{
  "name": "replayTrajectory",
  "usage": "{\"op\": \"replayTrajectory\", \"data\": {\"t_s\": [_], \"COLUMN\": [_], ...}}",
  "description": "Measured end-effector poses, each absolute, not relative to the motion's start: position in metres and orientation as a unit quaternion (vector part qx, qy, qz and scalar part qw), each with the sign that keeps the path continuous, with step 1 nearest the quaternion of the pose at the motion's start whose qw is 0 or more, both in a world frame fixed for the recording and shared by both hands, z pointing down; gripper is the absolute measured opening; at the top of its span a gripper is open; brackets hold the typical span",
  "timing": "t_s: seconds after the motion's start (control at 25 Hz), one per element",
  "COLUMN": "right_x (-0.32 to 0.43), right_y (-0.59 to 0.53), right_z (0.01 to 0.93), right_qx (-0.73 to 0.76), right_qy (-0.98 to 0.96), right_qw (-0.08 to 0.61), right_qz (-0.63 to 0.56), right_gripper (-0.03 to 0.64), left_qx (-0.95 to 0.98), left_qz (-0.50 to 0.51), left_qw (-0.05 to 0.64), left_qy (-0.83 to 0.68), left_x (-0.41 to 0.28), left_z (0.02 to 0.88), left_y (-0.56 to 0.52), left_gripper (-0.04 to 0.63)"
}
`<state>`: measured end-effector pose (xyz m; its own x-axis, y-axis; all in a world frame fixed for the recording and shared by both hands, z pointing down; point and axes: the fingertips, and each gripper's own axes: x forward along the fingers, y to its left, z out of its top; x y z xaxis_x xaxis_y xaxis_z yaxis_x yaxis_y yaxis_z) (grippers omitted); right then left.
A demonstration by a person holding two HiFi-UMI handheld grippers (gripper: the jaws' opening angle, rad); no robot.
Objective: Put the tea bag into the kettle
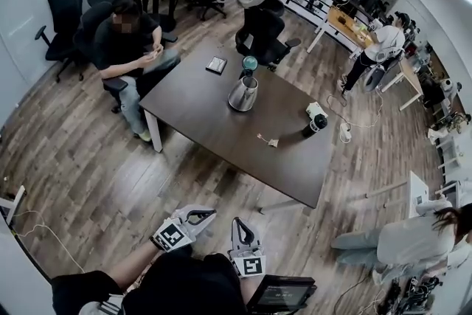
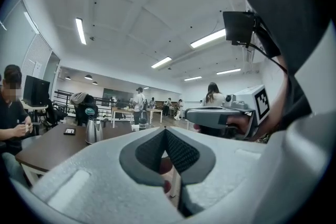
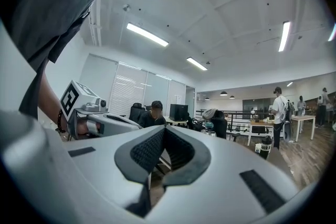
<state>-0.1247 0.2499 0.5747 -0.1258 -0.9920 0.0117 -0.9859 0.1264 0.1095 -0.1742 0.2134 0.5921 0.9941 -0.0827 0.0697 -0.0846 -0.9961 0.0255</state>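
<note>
Near waist (image 1: 186, 278): left tool (image 1: 211, 214), right tool (image 1: 239, 222).

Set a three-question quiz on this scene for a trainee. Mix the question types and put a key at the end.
1. True or false: the tea bag is already inside the kettle.
2. The left gripper and the right gripper are: A) both shut on the kettle; B) both shut with nothing between the fingers; C) both wide open.
3. Fill in: in the head view, the tea bag lies between the kettle and the ____.

Key
1. False. It lies on the table, apart from the kettle.
2. B.
3. black bottle.
</note>
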Motion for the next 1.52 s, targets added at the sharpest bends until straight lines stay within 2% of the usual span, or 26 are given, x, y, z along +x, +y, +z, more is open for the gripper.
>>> {"op": "replayTrajectory", "data": {"t_s": [0.2, 0.44, 1.16, 1.52], "right_x": [-0.135, -0.120, 0.053, 0.116], "right_y": [0.228, 0.208, 0.156, 0.131], "right_z": [0.570, 0.579, 0.586, 0.601], "right_qx": [0.651, 0.635, 0.603, 0.619], "right_qy": [-0.758, -0.771, -0.797, -0.785], "right_qw": [0.036, 0.021, -0.023, -0.009], "right_qz": [-0.037, -0.034, -0.021, -0.010], "right_gripper": [0.008, 0.008, 0.008, 0.007], "left_qx": [0.995, 0.984, 0.971, 0.973], "left_qz": [0.025, 0.027, 0.074, 0.077], "left_qw": [0.018, -0.013, -0.040, -0.034], "left_qy": [-0.095, -0.173, -0.225, -0.213], "left_x": [-0.182, -0.174, -0.011, 0.040], "left_z": [0.589, 0.591, 0.597, 0.607], "left_y": [0.179, 0.148, 0.107, 0.084], "left_gripper": [-0.008, -0.008, -0.008, -0.008]}}
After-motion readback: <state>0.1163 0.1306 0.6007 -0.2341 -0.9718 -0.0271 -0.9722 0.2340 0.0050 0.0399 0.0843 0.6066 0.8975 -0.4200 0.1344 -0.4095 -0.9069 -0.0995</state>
